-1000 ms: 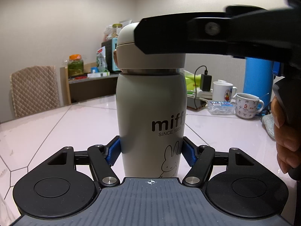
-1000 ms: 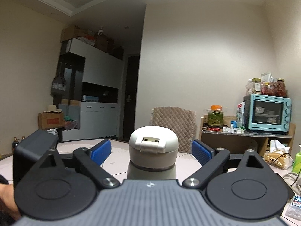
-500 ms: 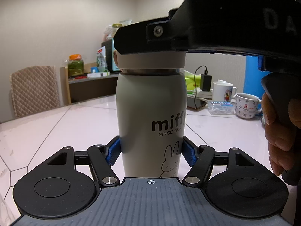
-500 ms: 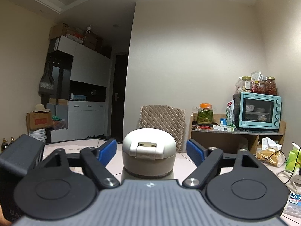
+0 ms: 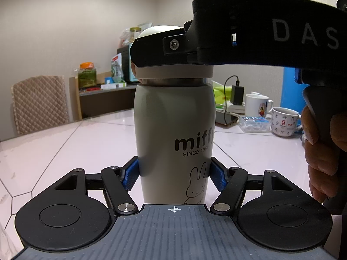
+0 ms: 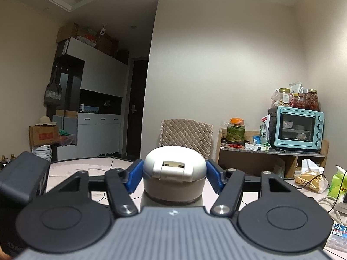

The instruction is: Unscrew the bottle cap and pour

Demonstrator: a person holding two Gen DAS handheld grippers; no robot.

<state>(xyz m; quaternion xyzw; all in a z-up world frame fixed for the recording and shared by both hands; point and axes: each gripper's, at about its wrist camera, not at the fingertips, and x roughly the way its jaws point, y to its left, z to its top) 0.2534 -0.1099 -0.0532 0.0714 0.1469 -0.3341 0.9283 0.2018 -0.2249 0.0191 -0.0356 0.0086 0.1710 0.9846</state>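
Left gripper [image 5: 174, 174] clamped bottle [image 5: 173, 130] | right gripper [image 6: 174, 178] pinched cap [image 6: 174, 171] | risk: rounded cap slipping when I twist

**Two wrist views, one bottle seen low and high**

The left wrist view is taken from low over the table [image 5: 65, 143], tilted slightly down along the left tool [image 5: 173, 174], with the bottle [image 5: 173, 119] seen very close and filling the centre. The right wrist view is taken higher and held level along the right tool [image 6: 174, 177], so that the cap [image 6: 174, 169] is seen close from its side and the room lies beyond. Both views are faced toward the same wall: the bottle, the quilted chair back [image 5: 39, 101] [image 6: 186, 133] and the shelf [image 5: 104, 96] [image 6: 271, 151] are shared, and the right tool [image 5: 249, 32] is caught across the top of the left view
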